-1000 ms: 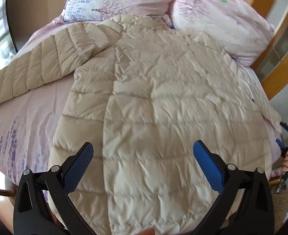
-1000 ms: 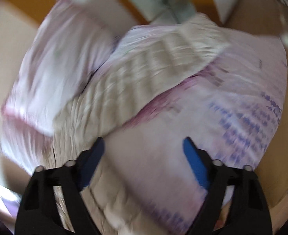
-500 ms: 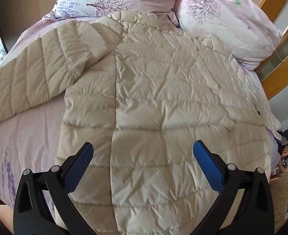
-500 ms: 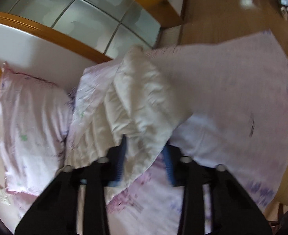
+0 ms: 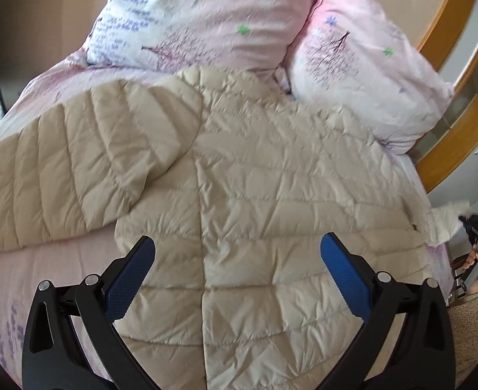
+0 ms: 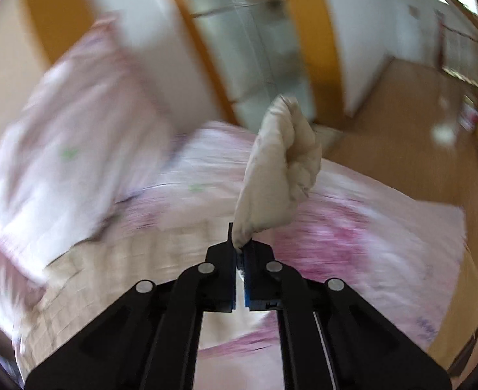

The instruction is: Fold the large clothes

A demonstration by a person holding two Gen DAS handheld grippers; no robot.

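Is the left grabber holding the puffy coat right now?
No, the left gripper has its jaws wide apart above the beige quilted jacket, with nothing pinched between them.

You face a bed with a pink printed sheet and two pillows against a beige wall. Wood-framed glass panels and a wood floor lie right.

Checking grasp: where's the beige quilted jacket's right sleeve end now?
In the right wrist view, the beige quilted sleeve end is pinched in the shut right tool, lifted above the pink bedsheet.
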